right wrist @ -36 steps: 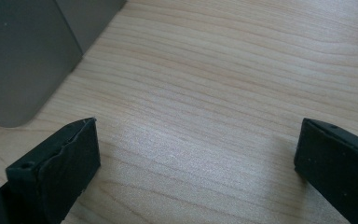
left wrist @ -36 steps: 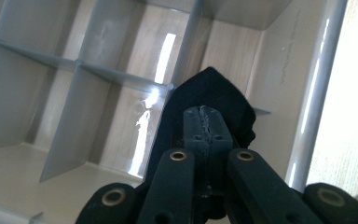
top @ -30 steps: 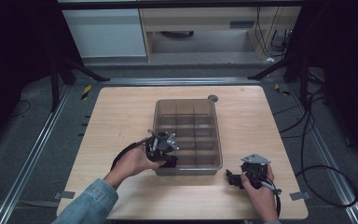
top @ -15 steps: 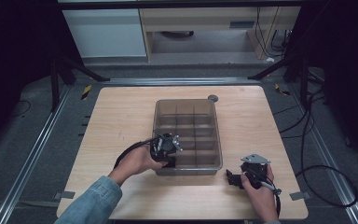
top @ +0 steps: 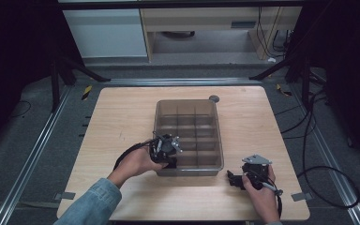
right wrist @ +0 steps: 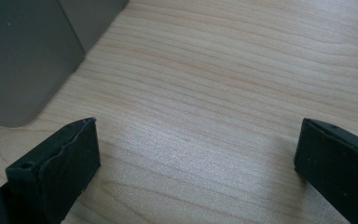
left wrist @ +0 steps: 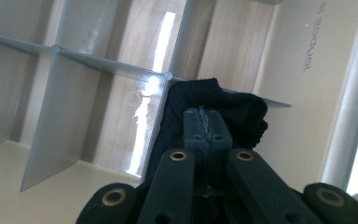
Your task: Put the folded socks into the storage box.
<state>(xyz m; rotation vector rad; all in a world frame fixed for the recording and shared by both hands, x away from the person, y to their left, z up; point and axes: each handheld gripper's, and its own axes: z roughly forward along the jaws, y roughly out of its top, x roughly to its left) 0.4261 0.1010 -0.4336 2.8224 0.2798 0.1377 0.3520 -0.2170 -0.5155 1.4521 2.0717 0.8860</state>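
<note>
The left gripper [left wrist: 204, 122], jaws pinched on a black cloth [left wrist: 235, 109] inside the divided bin's [top: 161, 112] near corner compartment, seems mid-placement and should next release, while the right gripper [right wrist: 193, 156] rests spread wide.

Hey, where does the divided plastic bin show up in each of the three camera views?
High view: the divided bin sits mid-table, its near left corner under the left gripper.
Left gripper view: its dividers and pale walls spread across the frame, with a dark cloth pinched in the jaws.
Right gripper view: one grey corner of it, upper left.
Shared landmark: the wooden table.
</note>
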